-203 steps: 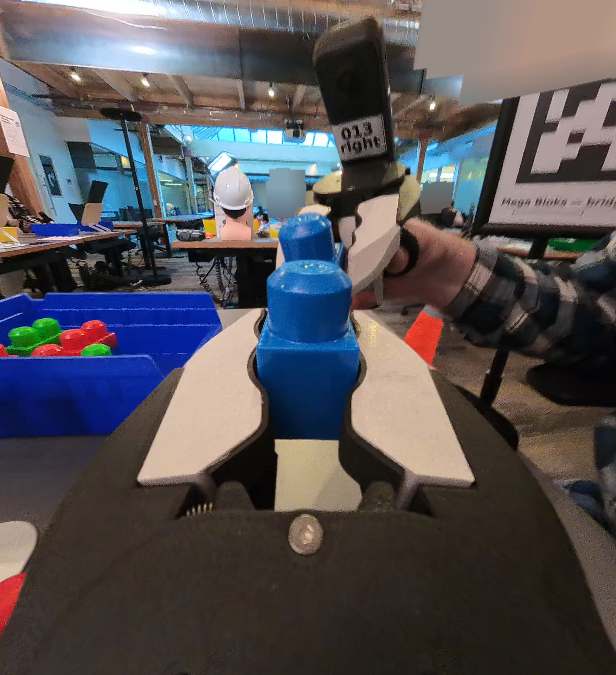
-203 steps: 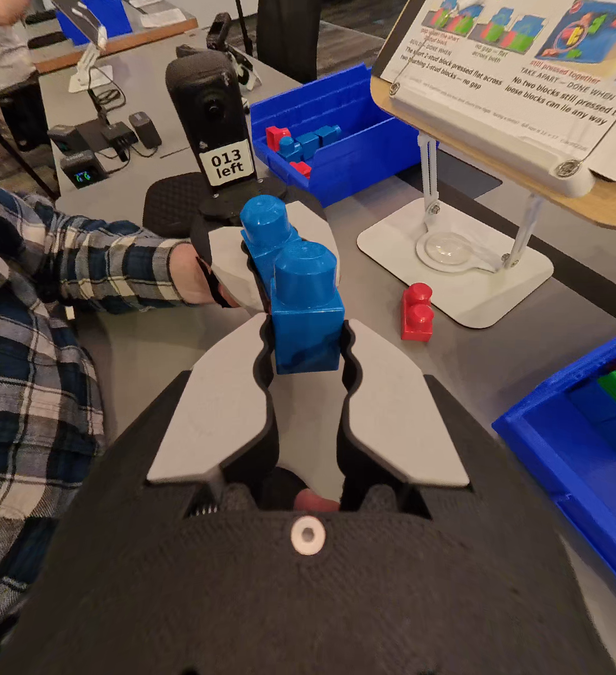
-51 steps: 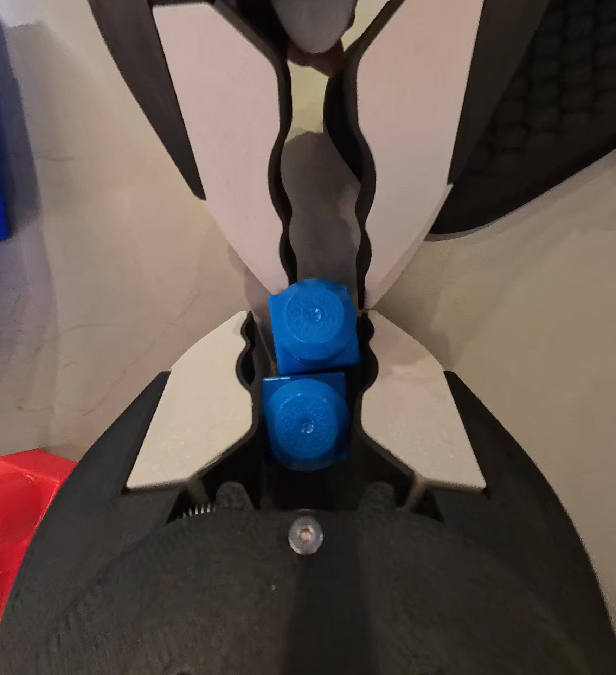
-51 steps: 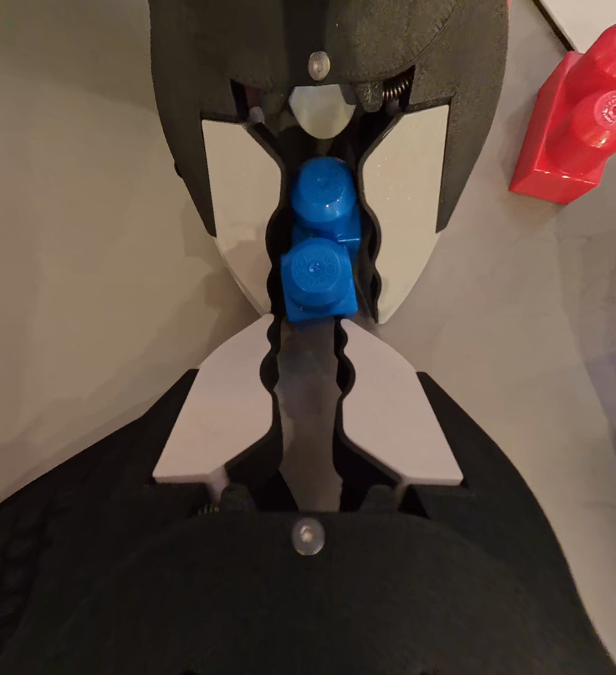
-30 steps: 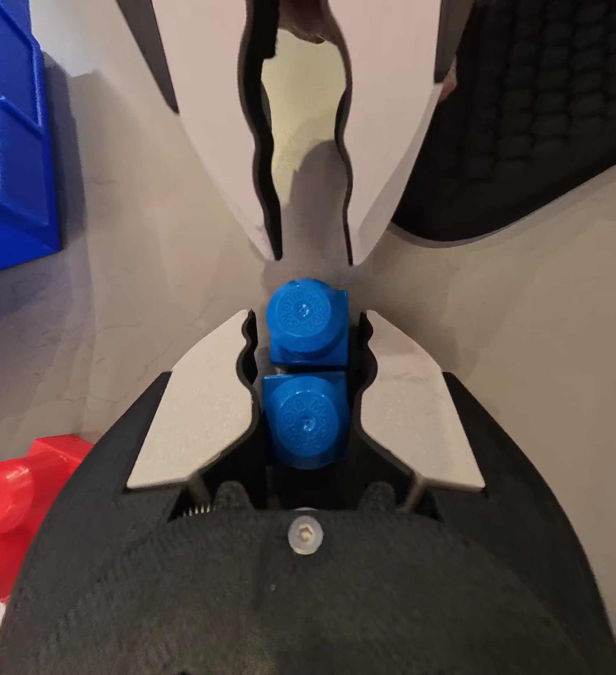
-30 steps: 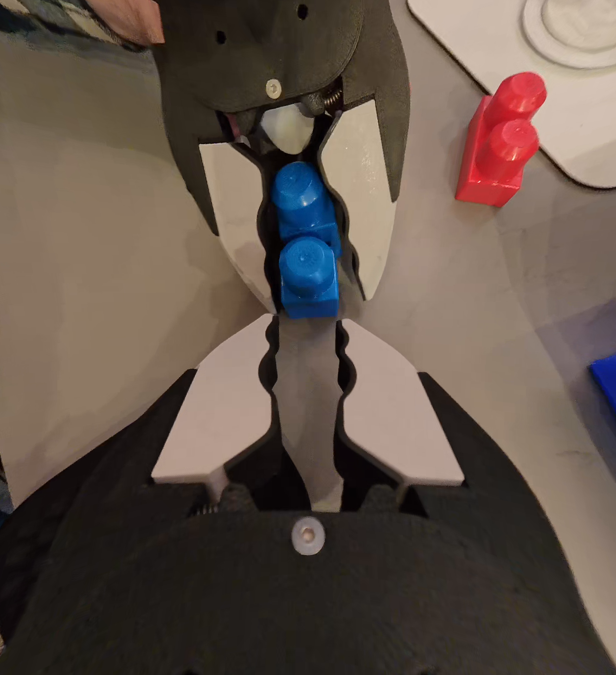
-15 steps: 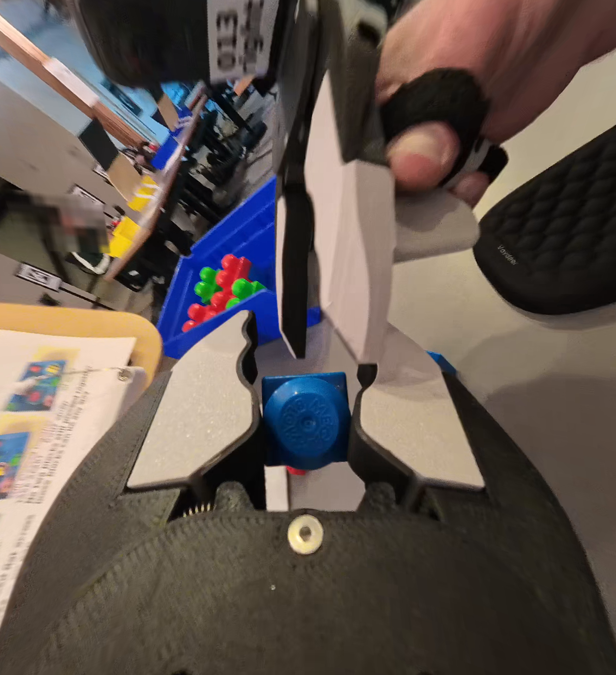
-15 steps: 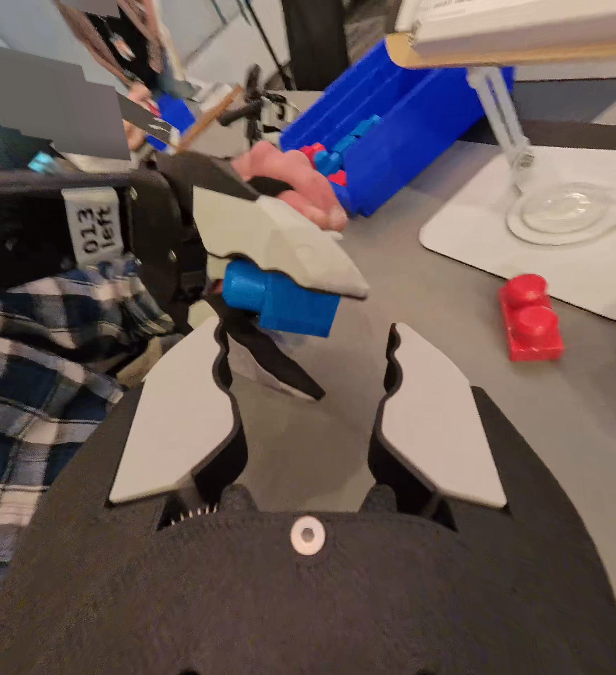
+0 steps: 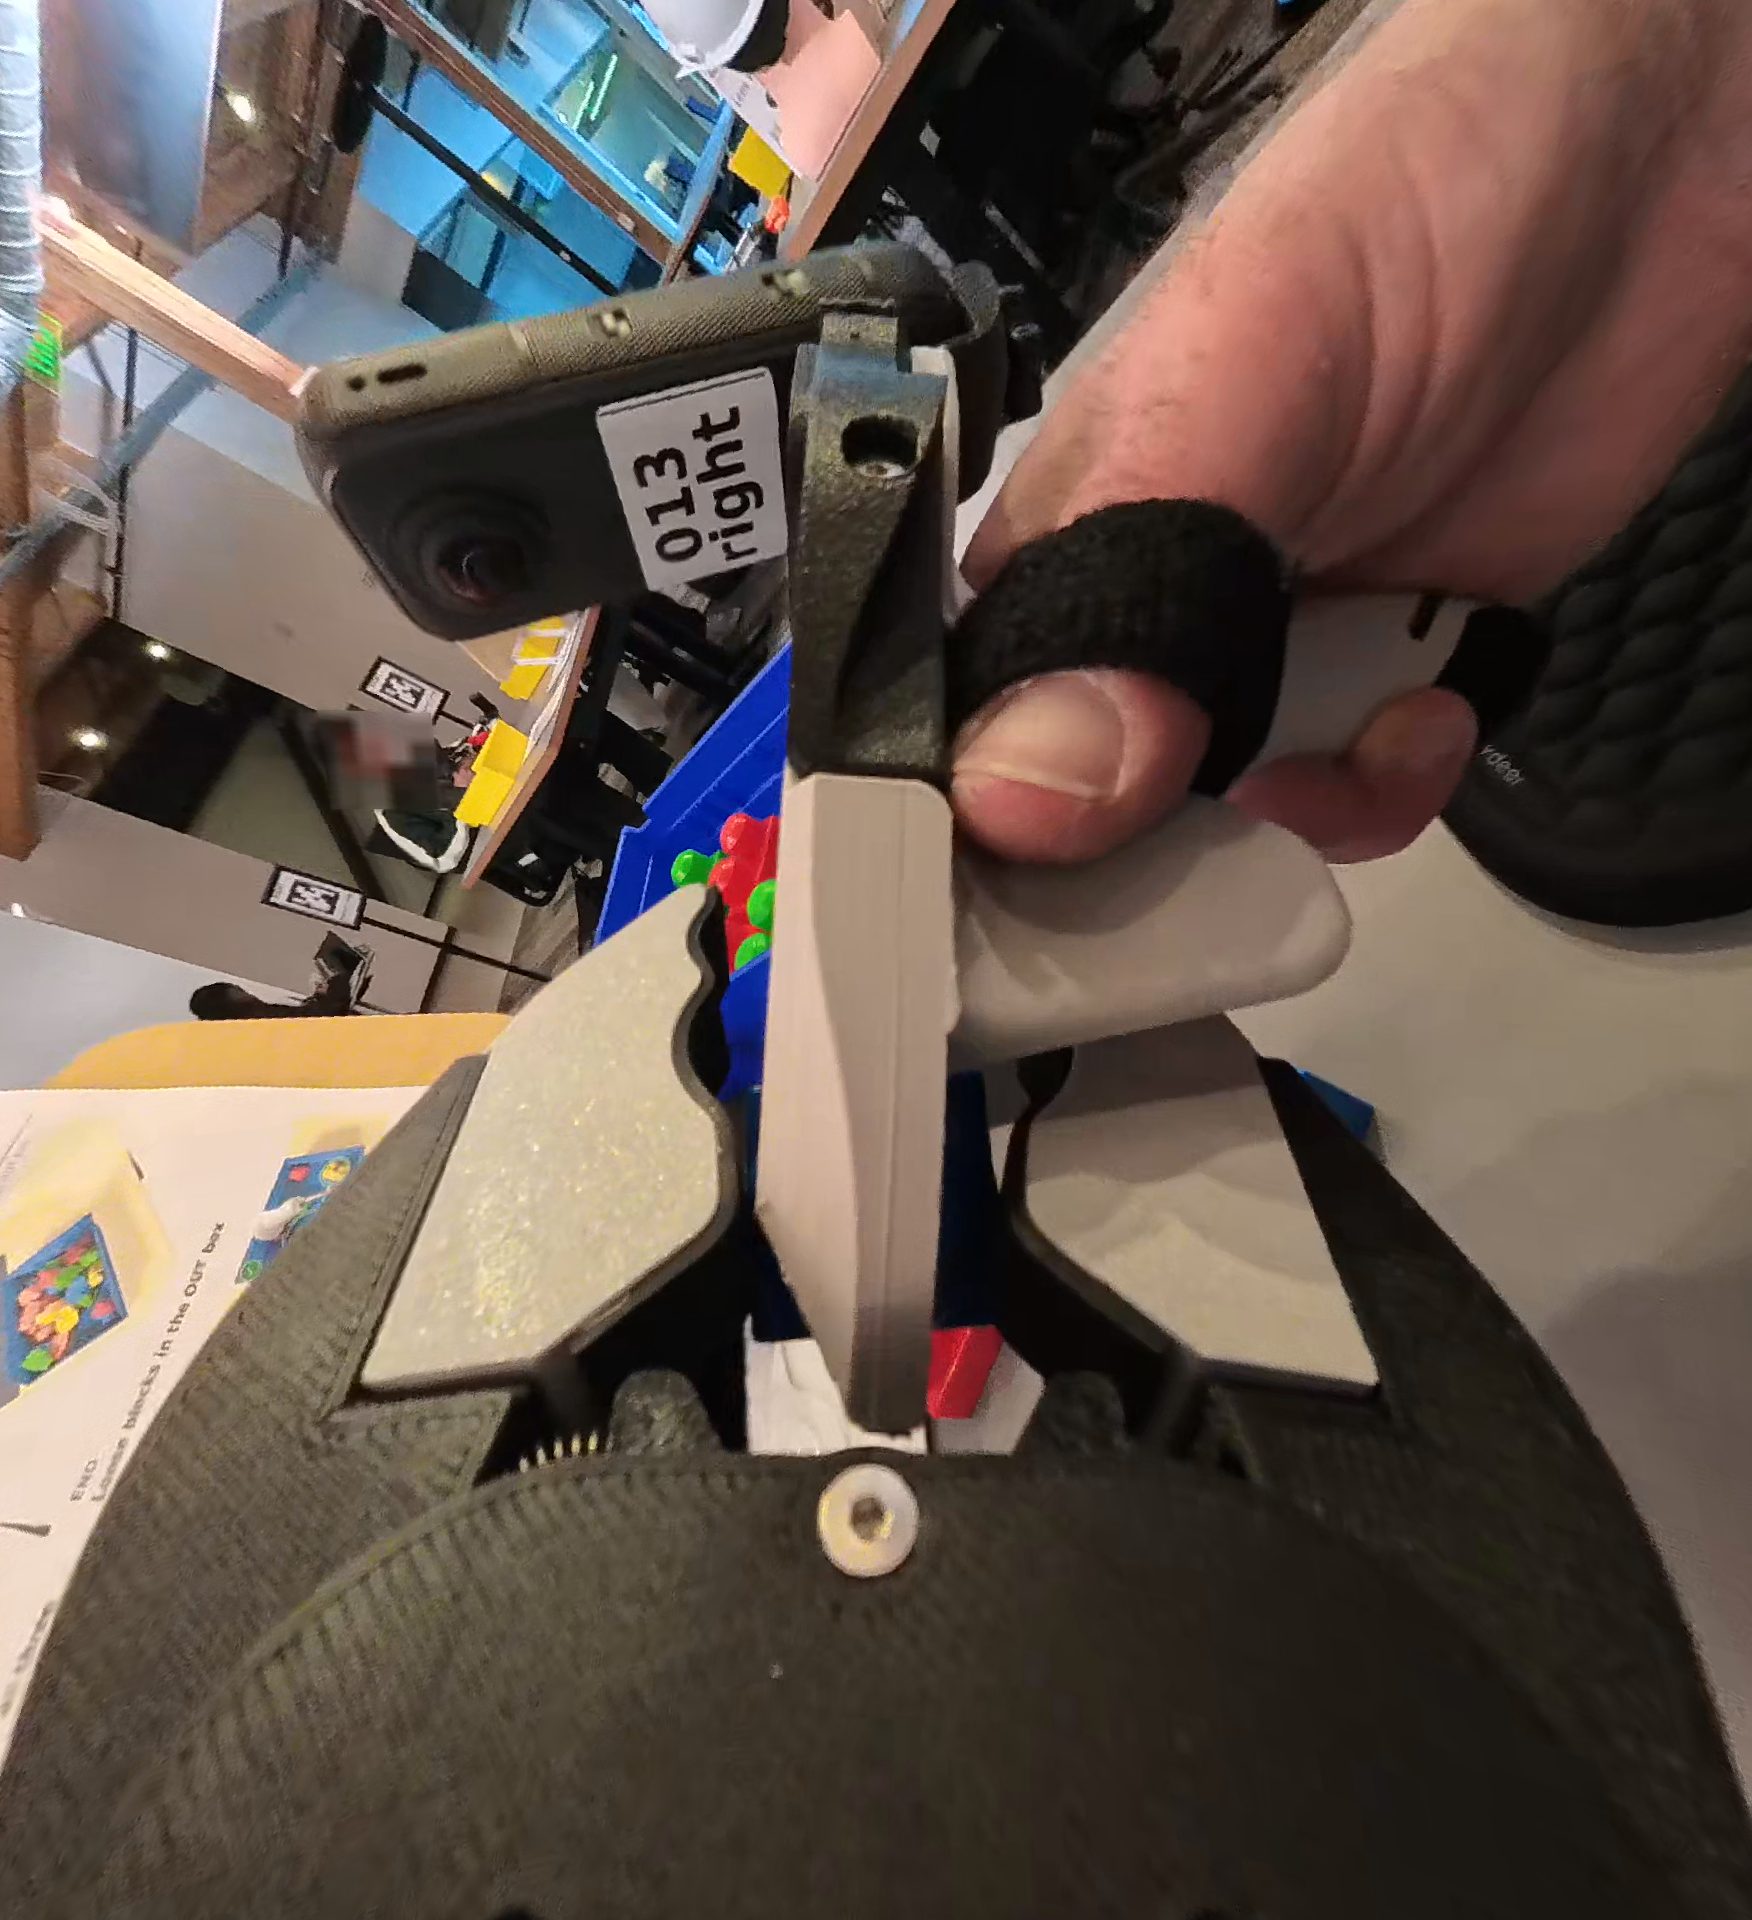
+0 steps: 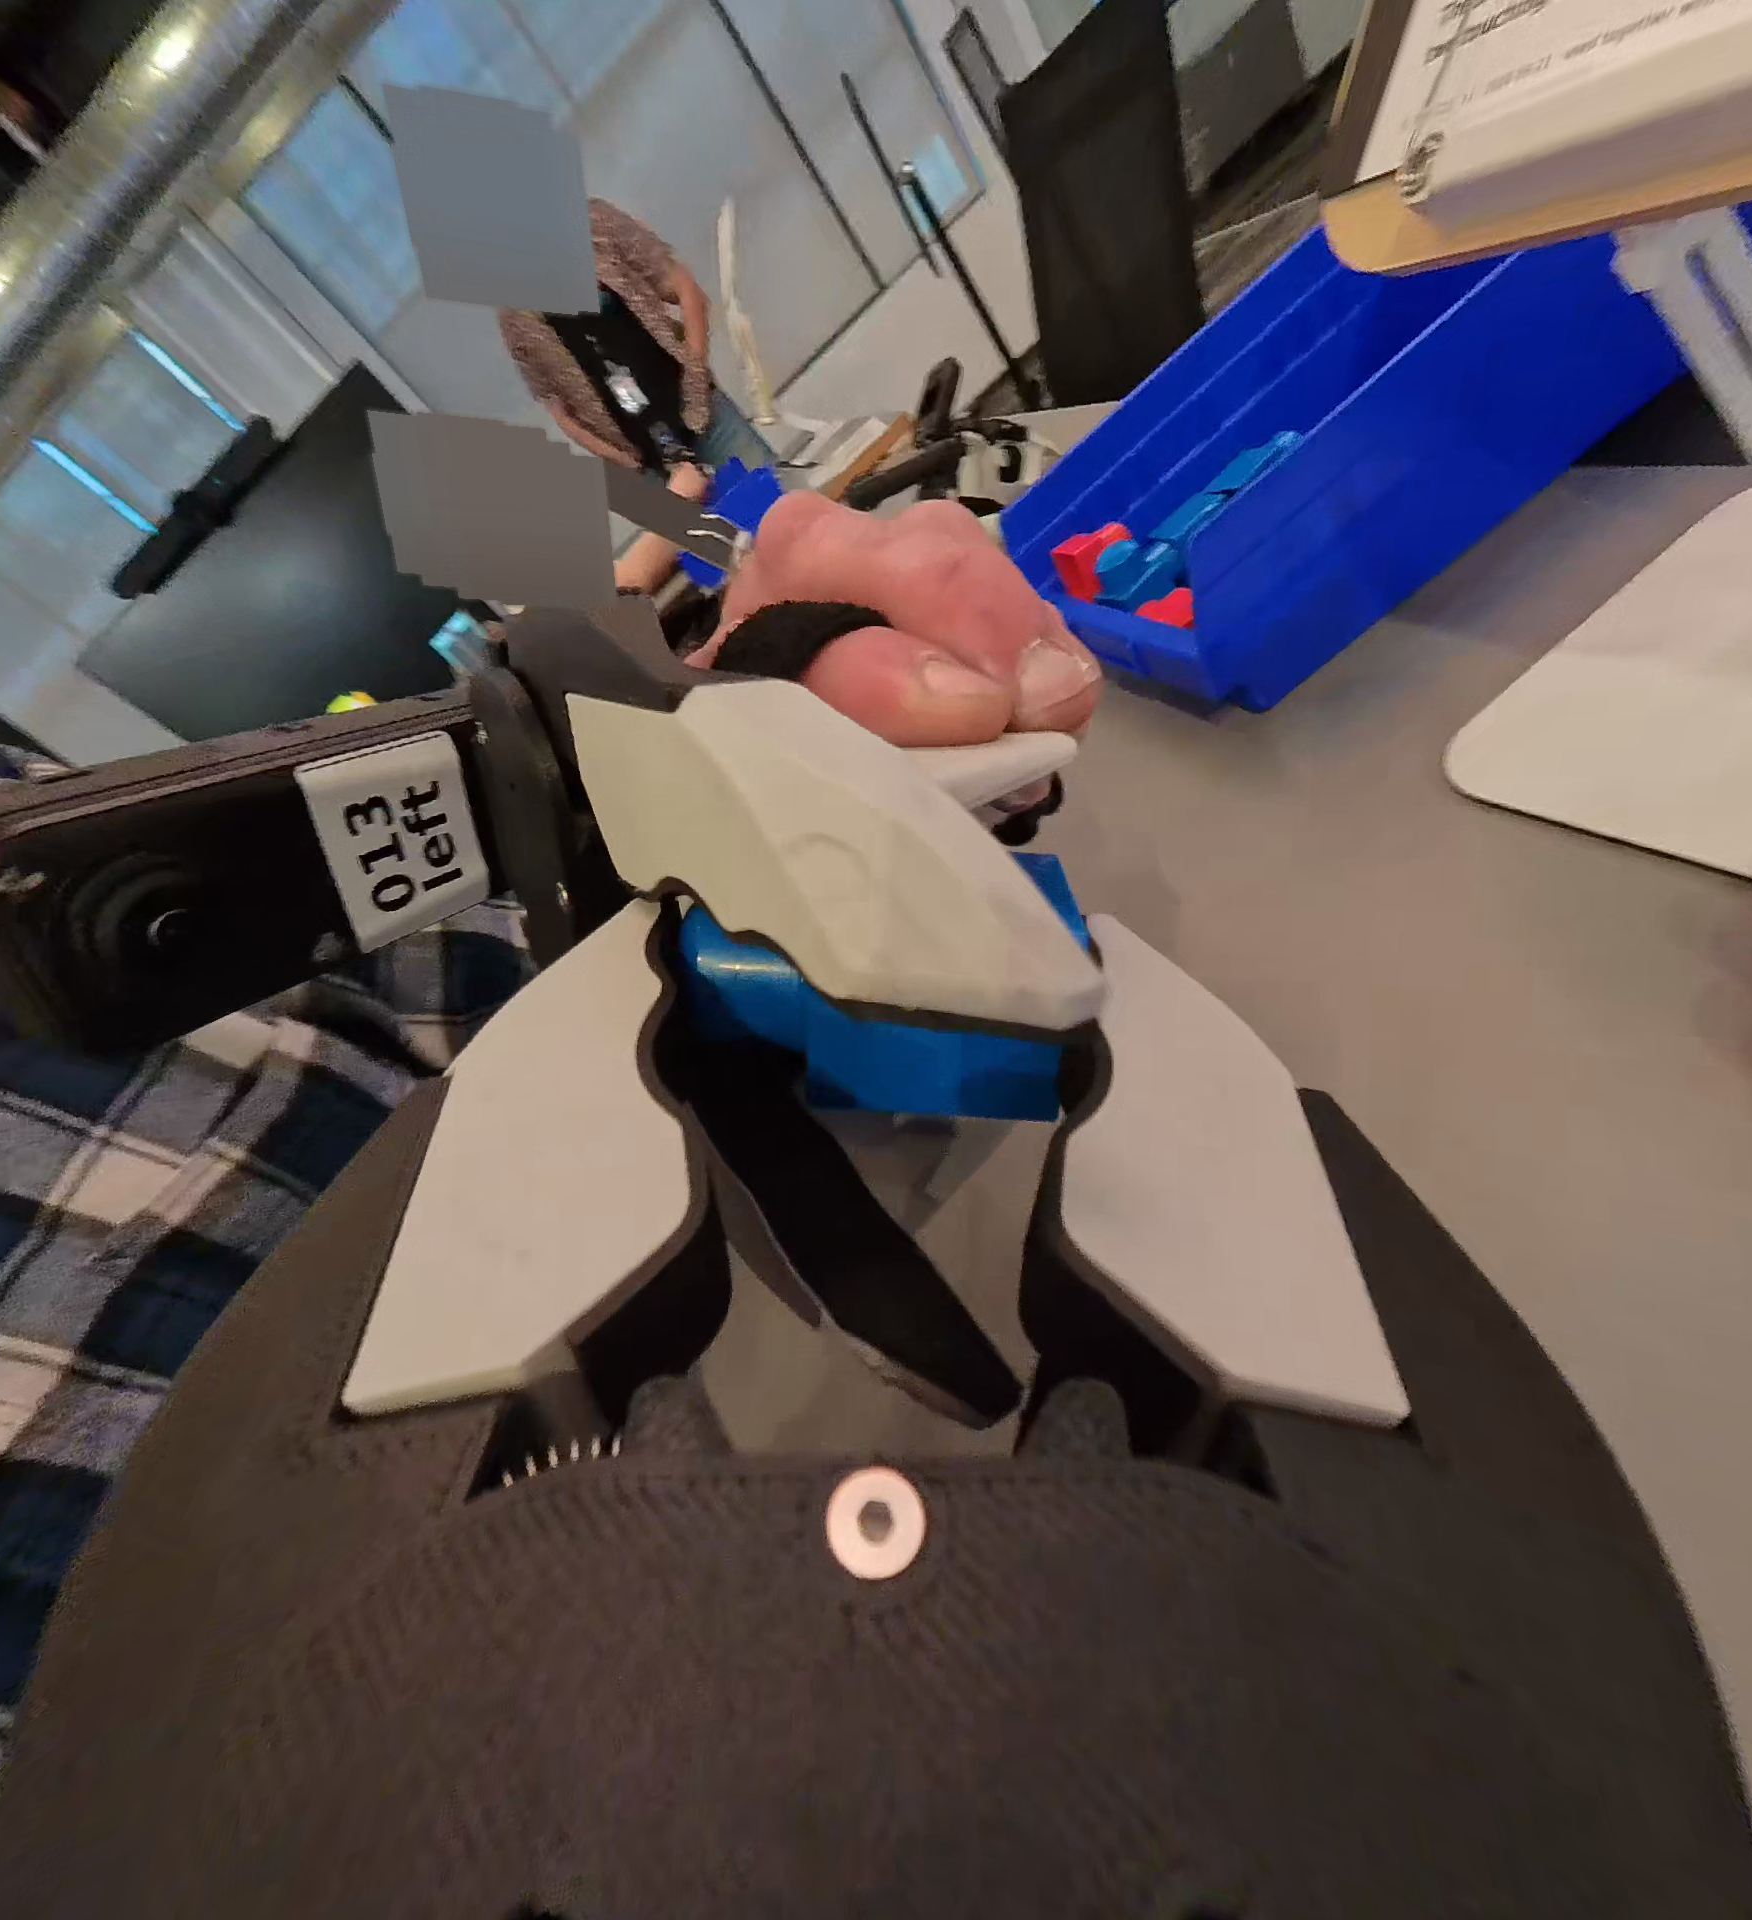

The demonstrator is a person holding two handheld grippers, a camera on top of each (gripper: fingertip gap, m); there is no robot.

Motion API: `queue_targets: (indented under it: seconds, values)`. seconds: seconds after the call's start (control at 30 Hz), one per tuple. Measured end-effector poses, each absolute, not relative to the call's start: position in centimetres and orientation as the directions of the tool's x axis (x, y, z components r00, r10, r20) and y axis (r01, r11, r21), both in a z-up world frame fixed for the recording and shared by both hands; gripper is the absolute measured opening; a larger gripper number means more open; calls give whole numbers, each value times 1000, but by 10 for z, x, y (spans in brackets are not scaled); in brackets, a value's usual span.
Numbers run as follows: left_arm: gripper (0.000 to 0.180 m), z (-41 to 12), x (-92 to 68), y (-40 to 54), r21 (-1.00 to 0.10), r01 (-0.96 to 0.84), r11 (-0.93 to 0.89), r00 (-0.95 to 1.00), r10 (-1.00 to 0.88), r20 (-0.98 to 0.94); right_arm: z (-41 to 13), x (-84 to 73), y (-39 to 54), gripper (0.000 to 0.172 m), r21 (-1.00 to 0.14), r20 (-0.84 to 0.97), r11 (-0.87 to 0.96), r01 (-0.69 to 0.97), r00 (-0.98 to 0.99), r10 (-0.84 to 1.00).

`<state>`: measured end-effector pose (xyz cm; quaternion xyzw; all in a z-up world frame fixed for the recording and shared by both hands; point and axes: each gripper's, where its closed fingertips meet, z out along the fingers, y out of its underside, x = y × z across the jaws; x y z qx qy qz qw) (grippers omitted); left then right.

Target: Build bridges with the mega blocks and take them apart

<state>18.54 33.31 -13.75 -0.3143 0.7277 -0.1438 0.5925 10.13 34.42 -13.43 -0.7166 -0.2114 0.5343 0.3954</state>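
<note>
- Right gripper [image 10: 877, 997] nearest: jaws wide, straddling the blue block [image 10: 913, 1044]; pad contact unclear.
- Blue block is held sideways above the grey table [image 10: 1371, 1039], clamped in the left gripper [image 10: 1048, 1023], upper finger [image 10: 830, 883] lying over it.
- Step looks like take-apart or regrasp; next, right needs to close on the block's free end, then pull.
- Beyond the block: blue bin [image 10: 1371, 457] with loose blocks.

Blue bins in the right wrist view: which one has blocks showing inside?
The far blue bin, beyond the left gripper; red and blue blocks lie at its open front. No other bin shows here.
</note>
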Motion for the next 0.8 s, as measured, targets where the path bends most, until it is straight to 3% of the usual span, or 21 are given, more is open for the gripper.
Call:
queue_targets:
  seconds: [0.23,0.5,0.8]
  values:
    - [65,-109,179,310,-715,-43,698,-101,-715,-692,-105,103,320,70,-752,-651,-637,-169,41,758]
    - [63,-106,178,294,-688,39,725,-133,-679,-722,-102,93,308,70,-775,-627,-623,-107,7,779]
    - [61,-93,173,292,-693,105,713,-91,-687,-721,-90,92,307,70,-771,-627,-618,-157,15,779]
